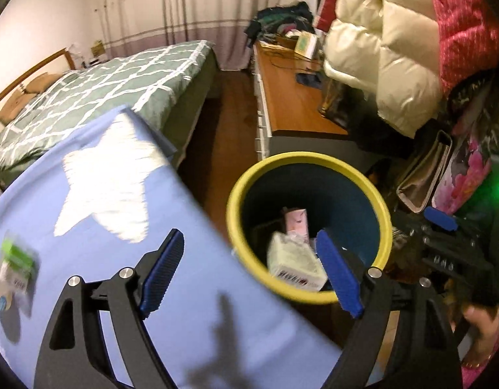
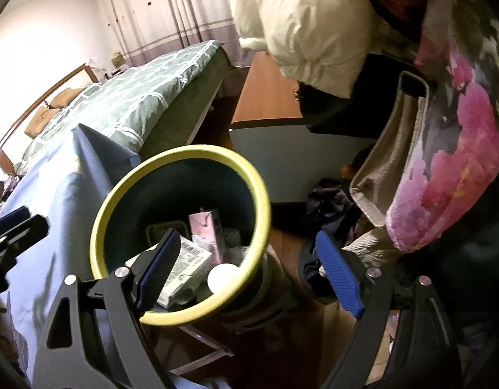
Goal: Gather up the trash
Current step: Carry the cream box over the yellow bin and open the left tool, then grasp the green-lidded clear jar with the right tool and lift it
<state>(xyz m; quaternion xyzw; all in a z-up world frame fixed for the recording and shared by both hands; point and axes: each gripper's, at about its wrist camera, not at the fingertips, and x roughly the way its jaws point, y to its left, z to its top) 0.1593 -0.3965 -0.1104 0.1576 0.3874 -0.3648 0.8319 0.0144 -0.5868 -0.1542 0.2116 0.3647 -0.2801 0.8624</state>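
**Trash in the bin, both sets of fingers spread**

Your left gripper (image 1: 252,272) hangs over the yellow-rimmed bin (image 1: 309,162), fingers spread and gripping nothing; a white packet (image 1: 294,264) lies in the bin just inside your right-hand finger, a pink carton (image 1: 296,220) beyond it. Your right gripper (image 2: 249,274) is spread too, straddling the bin's near rim. A green-labelled packet (image 1: 17,264) lies on the blue-covered worktop (image 1: 197,291), well left of your left fingers.

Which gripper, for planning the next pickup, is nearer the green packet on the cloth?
Left. The left gripper is over the cloth bearing the green packet; right gripper is beyond the bin.
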